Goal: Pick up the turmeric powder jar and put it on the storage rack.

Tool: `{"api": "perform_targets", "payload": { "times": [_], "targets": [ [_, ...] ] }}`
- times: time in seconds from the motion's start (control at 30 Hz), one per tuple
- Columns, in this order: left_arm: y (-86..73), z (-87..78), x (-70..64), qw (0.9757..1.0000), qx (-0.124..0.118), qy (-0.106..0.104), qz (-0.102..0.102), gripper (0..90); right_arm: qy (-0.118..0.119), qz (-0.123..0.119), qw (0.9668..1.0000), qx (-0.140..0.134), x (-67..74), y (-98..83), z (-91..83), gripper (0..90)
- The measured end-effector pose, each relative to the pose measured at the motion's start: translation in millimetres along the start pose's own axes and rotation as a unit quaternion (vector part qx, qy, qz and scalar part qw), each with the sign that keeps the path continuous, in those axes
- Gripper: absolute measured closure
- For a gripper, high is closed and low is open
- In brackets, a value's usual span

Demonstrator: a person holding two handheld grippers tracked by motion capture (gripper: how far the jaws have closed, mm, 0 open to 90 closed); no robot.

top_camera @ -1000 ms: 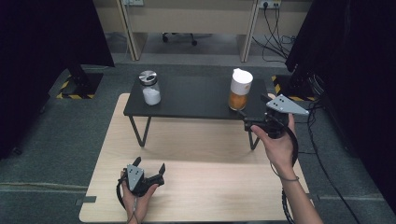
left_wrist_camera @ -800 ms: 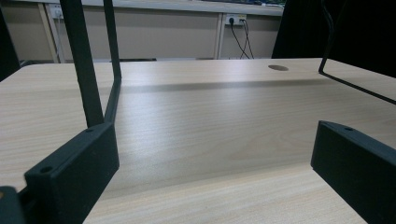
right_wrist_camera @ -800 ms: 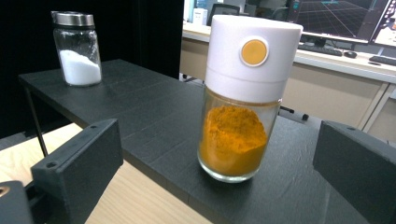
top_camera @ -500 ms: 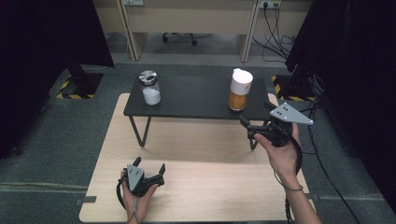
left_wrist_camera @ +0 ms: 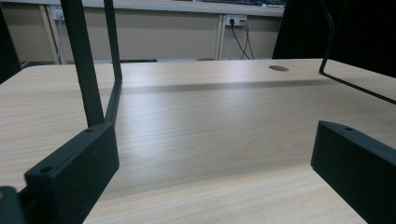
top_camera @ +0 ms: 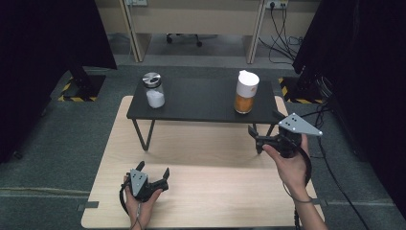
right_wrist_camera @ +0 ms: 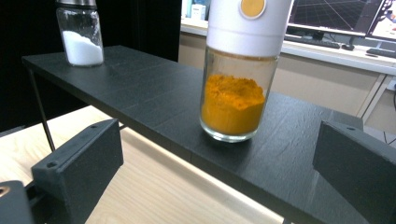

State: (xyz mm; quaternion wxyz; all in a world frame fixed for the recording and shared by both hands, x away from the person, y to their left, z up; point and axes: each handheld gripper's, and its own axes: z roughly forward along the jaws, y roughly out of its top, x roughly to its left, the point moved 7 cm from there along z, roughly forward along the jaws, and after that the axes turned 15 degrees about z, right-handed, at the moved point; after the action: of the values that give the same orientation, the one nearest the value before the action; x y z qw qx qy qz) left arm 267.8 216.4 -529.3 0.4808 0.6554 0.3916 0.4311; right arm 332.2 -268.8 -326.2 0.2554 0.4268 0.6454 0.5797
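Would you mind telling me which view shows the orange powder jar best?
The right gripper view: the orange powder jar stands close and sharp on the black shelf, powder level plain. The high view shows it small, from above. The left gripper view looks across the wooden table.

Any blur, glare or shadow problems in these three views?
High view: even, soft light, black backdrops. Left gripper view: near jaws blurred, a shelf shadow band across the pale wooden table. Right gripper view: glass jar of orange powder sharp, jaws soft.
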Motion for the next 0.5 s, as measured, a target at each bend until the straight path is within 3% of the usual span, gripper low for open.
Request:
{"api": "perform_targets", "payload": {
  "times": [0.5],
  "targets": [
    [-0.3,-0.2,-0.6,1.0,-0.002,0.002,-0.001,0.2,-0.007,0.0,0.9997,0.023,-4.9,-33.3,-6.0,2.1]
  ]
}}
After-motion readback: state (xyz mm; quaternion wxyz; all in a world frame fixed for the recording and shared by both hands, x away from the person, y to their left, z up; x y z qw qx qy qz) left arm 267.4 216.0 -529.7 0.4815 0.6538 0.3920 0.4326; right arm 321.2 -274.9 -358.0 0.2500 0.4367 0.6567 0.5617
